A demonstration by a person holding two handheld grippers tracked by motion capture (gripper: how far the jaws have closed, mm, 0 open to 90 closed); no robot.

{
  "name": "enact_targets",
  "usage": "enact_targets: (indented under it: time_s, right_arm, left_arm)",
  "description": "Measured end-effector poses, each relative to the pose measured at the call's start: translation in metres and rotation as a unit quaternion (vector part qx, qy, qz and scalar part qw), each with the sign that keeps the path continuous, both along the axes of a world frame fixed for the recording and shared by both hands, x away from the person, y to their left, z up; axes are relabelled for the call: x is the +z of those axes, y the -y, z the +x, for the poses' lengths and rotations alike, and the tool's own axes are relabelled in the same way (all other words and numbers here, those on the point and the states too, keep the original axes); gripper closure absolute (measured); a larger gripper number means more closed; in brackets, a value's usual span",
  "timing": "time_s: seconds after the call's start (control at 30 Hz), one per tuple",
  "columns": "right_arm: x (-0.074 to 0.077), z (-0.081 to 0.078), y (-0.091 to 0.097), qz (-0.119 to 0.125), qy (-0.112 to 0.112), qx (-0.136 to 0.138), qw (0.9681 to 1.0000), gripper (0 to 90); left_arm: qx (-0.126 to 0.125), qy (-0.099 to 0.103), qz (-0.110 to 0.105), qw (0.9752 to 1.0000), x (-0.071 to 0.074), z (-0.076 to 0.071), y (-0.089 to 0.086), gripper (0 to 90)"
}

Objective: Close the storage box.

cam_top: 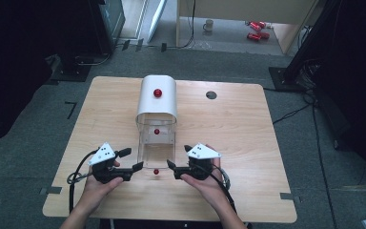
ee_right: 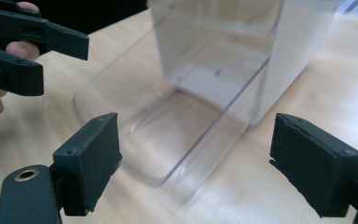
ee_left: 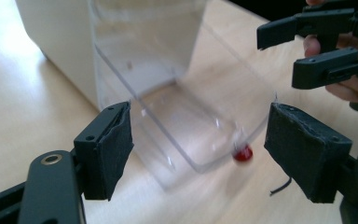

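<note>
No readable text, label, brand, number or sign anywhere.

You are working in a lab or test room set up for recording, not a home. Your light wooden table [cam_top: 248, 143] has rounded corners and a cable hole [cam_top: 211, 95] near its far right corner, and it stands on grey carpet [cam_top: 38, 138] with tape marks [cam_top: 70, 109] beside its left edge. Black equipment stands [cam_top: 310, 47] and loose cables [cam_top: 290, 113] crowd the floor beyond the far edge, where a mug [cam_top: 208, 25] and red objects [cam_top: 256, 29] sit by a pale partition [cam_top: 238, 9].
</note>
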State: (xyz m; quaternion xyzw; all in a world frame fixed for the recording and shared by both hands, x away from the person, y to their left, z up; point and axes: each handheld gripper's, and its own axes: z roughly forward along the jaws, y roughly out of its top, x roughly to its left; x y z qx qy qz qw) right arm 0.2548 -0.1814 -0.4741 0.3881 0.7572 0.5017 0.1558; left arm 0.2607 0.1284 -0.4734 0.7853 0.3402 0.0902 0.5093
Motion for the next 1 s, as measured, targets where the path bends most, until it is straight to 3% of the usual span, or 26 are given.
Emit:
enact_targets:
  time_s: [0.13, 0.37, 0.53, 0.63, 0.8, 1.0]
  right_arm:
    - [-0.022, -0.015, 0.001, -0.002, -0.015, 0.014, 0.9998, 16.5]
    - [-0.038, -0.021, -0.004, -0.003, -0.034, 0.032, 0.9989, 20.2]
    - [-0.043, -0.021, -0.007, -0.002, -0.039, 0.025, 0.9989, 26.0]
    - [-0.045, -0.021, -0.009, -0.002, -0.04, 0.022, 0.999, 34.4]
    - [-0.045, -0.02, -0.01, 0.004, -0.043, 0.026, 0.9987, 39.3]
    - [-0.046, -0.019, -0.012, -0.006, -0.045, 0.016, 0.9988, 45.3]
  left_arm:
    - [-0.012, -0.008, 0.005, 0.9999, -0.012, -0.009, -0.002, 23.3]
    - [-0.016, -0.032, 0.037, 0.9987, -0.029, -0.017, 0.004, 25.0]
    - [-0.018, -0.039, 0.055, 0.9976, -0.035, -0.015, 0.009, 27.9]
    - [-0.02, -0.04, 0.065, 0.9969, -0.037, -0.014, 0.012, 29.7]
    - [-0.012, -0.039, 0.068, 0.9968, -0.037, -0.014, 0.014, 33.5]
    - [0.006, -0.038, 0.065, 0.9971, -0.037, -0.011, 0.017, 40.5]
